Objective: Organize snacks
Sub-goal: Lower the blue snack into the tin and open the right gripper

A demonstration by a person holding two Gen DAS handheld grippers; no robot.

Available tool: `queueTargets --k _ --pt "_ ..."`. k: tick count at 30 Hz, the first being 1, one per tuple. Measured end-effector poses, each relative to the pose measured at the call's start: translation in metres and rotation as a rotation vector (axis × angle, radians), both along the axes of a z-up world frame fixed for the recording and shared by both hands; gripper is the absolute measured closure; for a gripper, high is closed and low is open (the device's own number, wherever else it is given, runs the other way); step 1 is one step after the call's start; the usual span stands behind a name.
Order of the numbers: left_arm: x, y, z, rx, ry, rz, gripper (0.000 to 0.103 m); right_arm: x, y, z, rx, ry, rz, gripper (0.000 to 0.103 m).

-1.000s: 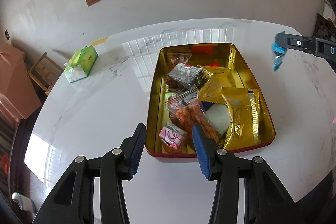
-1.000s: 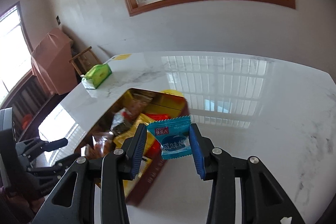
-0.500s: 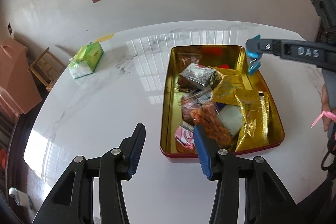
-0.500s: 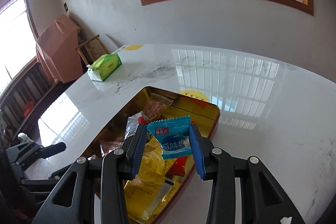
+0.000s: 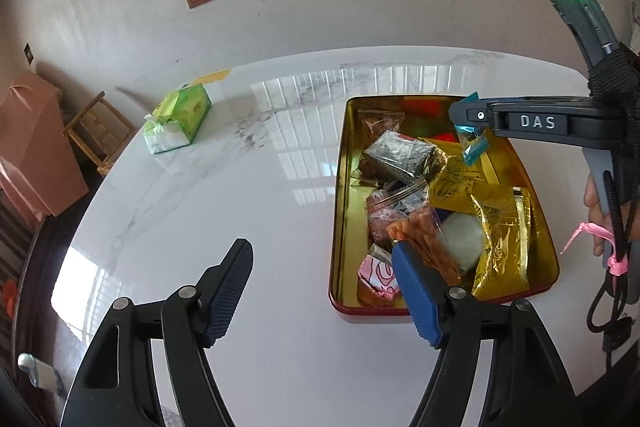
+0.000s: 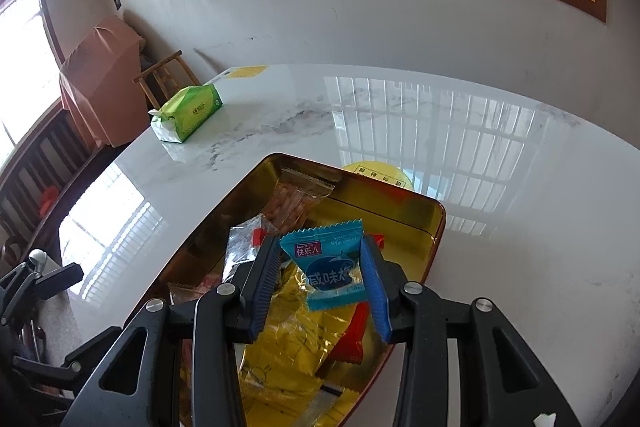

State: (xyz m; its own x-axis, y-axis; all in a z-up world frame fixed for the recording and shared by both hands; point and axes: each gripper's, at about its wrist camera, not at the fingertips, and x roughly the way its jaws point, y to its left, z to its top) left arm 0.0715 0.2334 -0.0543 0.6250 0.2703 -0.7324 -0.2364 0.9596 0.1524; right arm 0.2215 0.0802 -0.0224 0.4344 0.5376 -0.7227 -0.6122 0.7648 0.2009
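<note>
Through my left hand's camera, my left fingers [image 5: 322, 291] have just spread wider and grip nothing; only bare white surface [image 5: 240, 195] lies between them. The gold tin [image 5: 339, 187] sits just ahead and to the right of them, my right pad overlapping its near corner in view, with a pink sweet, an orange snack bag and gold packets heaped inside. A second ago the tin lay straight ahead of these fingers; now it lies off to the right. My right fingers [image 5: 466, 131] have come in from the right and now hang over the tin's far end, the blue packet [image 5: 474, 147] dangling from them.

Through my right hand's camera, those fingers are clamped on the blue packet, which stands upright between the pads. Directly below and beyond them is the open tin, where earlier its edge lay off to the left. I judge the packet is placed for dropping in.
</note>
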Motion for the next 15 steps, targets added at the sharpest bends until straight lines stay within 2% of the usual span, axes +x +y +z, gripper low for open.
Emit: queueTargets --k 15 --pt "0.002 0.01 -0.005 -0.02 0.003 0.021 0.028 0.013 0.021 -0.018 -0.022 0.025 -0.013 0.065"
